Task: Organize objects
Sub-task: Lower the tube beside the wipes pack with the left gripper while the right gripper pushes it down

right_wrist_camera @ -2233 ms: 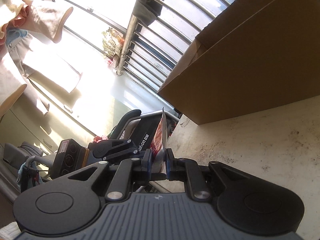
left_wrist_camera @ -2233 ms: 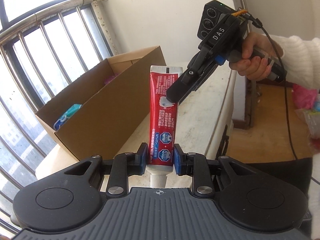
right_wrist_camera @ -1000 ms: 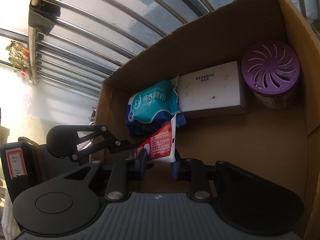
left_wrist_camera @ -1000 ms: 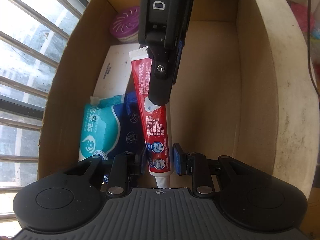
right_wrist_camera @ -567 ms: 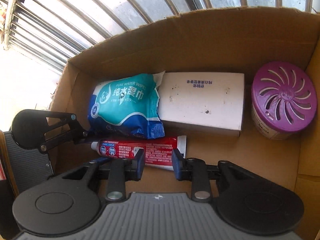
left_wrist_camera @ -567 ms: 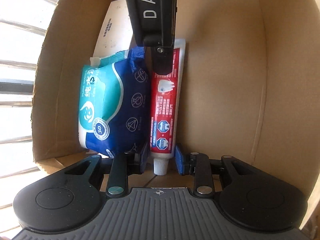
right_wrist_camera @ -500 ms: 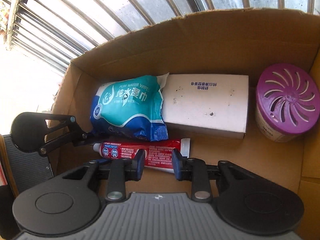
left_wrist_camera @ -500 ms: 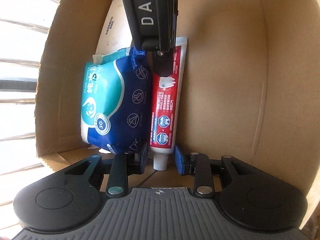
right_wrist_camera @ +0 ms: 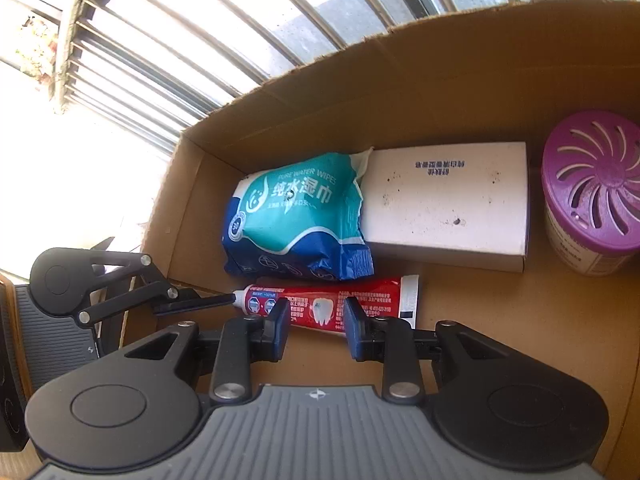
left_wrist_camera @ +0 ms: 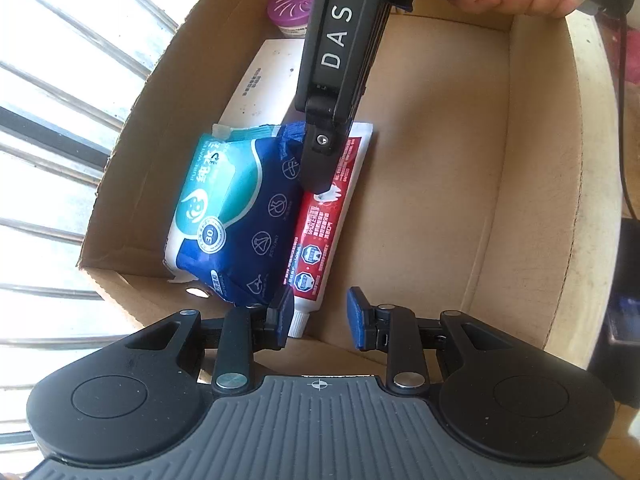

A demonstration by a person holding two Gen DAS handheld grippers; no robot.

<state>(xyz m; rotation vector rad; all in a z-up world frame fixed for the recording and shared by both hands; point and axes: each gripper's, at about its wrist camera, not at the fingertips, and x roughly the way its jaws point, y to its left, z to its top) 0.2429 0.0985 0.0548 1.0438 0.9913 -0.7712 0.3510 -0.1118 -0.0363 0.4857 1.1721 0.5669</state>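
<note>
A red toothpaste tube (left_wrist_camera: pixel 320 236) lies flat on the floor of the cardboard box (left_wrist_camera: pixel 440 200), against a blue-green wet wipes pack (left_wrist_camera: pixel 232 216). It also shows in the right wrist view (right_wrist_camera: pixel 332 308). My left gripper (left_wrist_camera: pixel 318 314) is open above the tube's cap end, holding nothing. My right gripper (right_wrist_camera: pixel 316 316) is open and empty, its jaws astride the tube's middle. It shows from the left wrist view (left_wrist_camera: pixel 320 168) above the tube.
In the box, a white carton (right_wrist_camera: pixel 444 208) lies beside the wipes (right_wrist_camera: pixel 296 216), and a purple air freshener (right_wrist_camera: pixel 592 196) stands at the far end. Window bars (right_wrist_camera: pixel 240 40) run behind the box. The box's right half floor (left_wrist_camera: pixel 432 160) is bare cardboard.
Both grippers carried the tube into the box, laid it beside the wipes, and opened. Both have since lifted slightly away from the tube.
</note>
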